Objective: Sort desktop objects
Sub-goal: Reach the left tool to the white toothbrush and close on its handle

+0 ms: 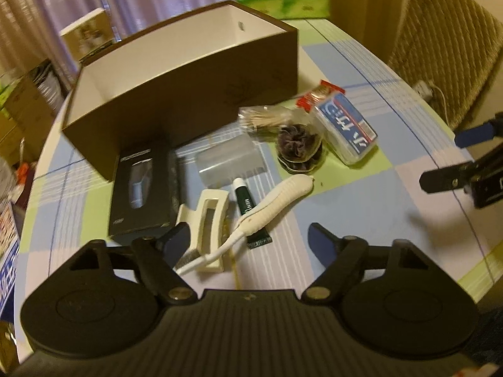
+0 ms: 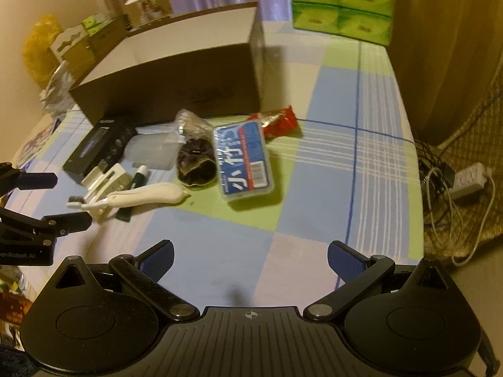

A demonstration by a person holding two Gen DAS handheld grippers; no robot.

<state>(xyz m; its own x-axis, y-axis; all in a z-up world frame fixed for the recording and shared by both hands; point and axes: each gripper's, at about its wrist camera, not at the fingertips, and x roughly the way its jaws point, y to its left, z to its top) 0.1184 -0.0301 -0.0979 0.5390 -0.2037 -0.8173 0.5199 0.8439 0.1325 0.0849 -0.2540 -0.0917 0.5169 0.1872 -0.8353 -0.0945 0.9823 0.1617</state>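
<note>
Both tools, left tool [image 1: 248, 238] and right tool [image 2: 250, 256], hung released; best lowered squarely astride white brush [image 1: 276, 202], then boxed in brown box [image 1: 195, 94].

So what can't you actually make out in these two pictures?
- Box floor: in both views its near wall hides it, so any contents are unseen.
- Green tube: partly under the white brush in the left view; label unreadable.
- Dark bundle: blurred in both views; can't tell what it is.
- Right gripper: cut by the left view's edge.

Black tongs [image 2: 250, 259], blue-padded fingertips [image 2: 344, 259]
</note>
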